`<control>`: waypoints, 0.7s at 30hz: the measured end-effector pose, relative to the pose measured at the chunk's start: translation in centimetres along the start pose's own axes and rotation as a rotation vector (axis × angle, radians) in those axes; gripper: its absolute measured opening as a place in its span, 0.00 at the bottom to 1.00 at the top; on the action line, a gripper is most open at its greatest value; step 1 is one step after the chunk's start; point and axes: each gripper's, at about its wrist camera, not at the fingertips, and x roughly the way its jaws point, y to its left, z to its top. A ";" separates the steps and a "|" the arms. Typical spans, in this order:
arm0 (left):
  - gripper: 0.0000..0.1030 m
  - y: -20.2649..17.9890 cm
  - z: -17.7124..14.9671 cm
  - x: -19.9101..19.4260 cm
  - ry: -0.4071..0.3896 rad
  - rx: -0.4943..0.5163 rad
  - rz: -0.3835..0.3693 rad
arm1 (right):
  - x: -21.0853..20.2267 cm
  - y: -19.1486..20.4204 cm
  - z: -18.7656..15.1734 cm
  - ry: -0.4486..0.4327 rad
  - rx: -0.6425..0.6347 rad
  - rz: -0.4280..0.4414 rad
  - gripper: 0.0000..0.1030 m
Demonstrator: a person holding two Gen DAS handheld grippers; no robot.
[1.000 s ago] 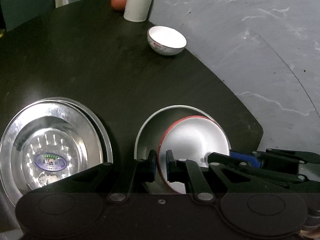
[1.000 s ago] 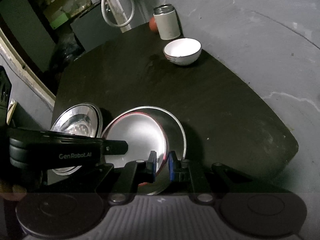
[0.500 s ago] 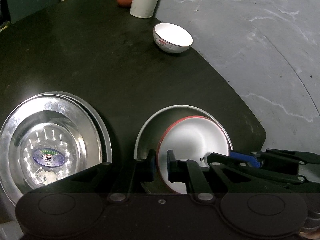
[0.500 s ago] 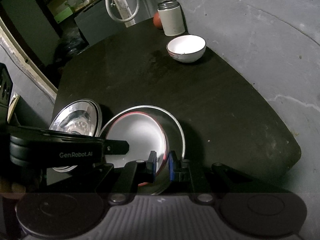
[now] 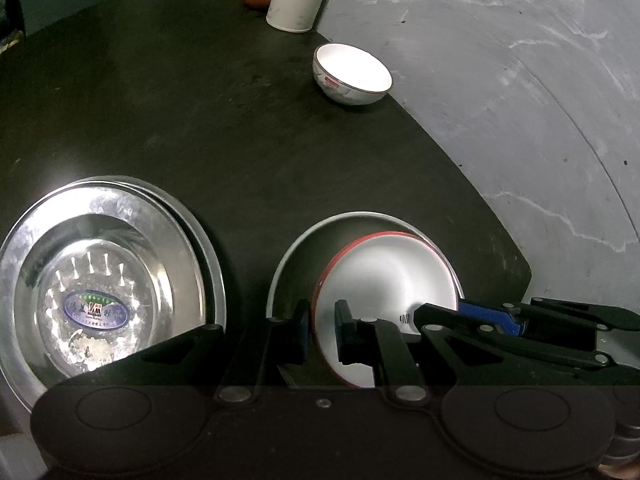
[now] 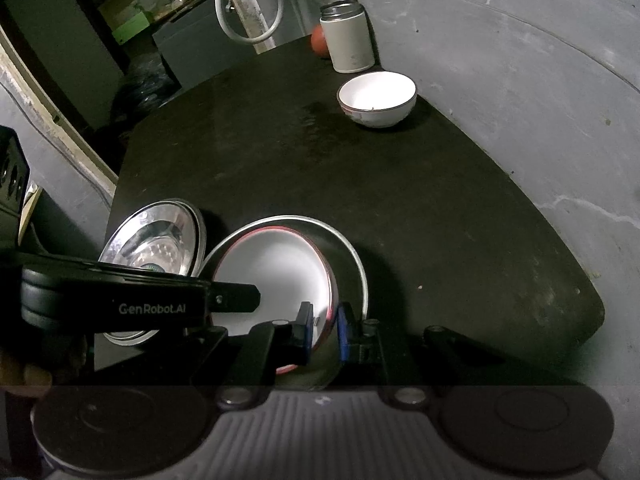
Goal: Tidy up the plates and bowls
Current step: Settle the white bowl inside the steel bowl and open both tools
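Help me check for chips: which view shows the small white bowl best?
The right wrist view: the small white bowl sits open, with its inside and whole rim visible. The left wrist view shows it smaller, but its painted side is clearer.

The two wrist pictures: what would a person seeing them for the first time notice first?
First, the white plate with a red rim near the table's front edge, lying in a metal pan, with the left gripper and the right gripper each closed on its rim. Next, the shiny steel plates stacked to its left. Far back, a white bowl stands alone.
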 end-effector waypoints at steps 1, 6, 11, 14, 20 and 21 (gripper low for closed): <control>0.12 0.0 0.0 0.0 0.000 -0.002 0.000 | 0.0 0.0 0.0 0.000 -0.001 0.000 0.14; 0.12 0.1 0.0 0.0 -0.001 -0.010 -0.005 | 0.0 0.1 0.1 0.003 -0.009 -0.003 0.15; 0.15 0.3 0.0 -0.1 0.000 -0.020 -0.014 | 0.1 0.2 0.3 0.008 -0.015 -0.005 0.15; 0.15 0.5 0.2 -0.1 0.002 -0.029 -0.025 | 0.1 0.2 0.3 0.010 -0.015 -0.005 0.15; 0.16 0.9 0.3 -0.2 0.005 -0.045 -0.046 | 0.0 0.3 0.4 0.015 -0.022 -0.008 0.15; 0.16 0.9 0.3 -0.2 0.005 -0.045 -0.047 | 0.0 0.3 0.5 0.015 -0.021 -0.008 0.15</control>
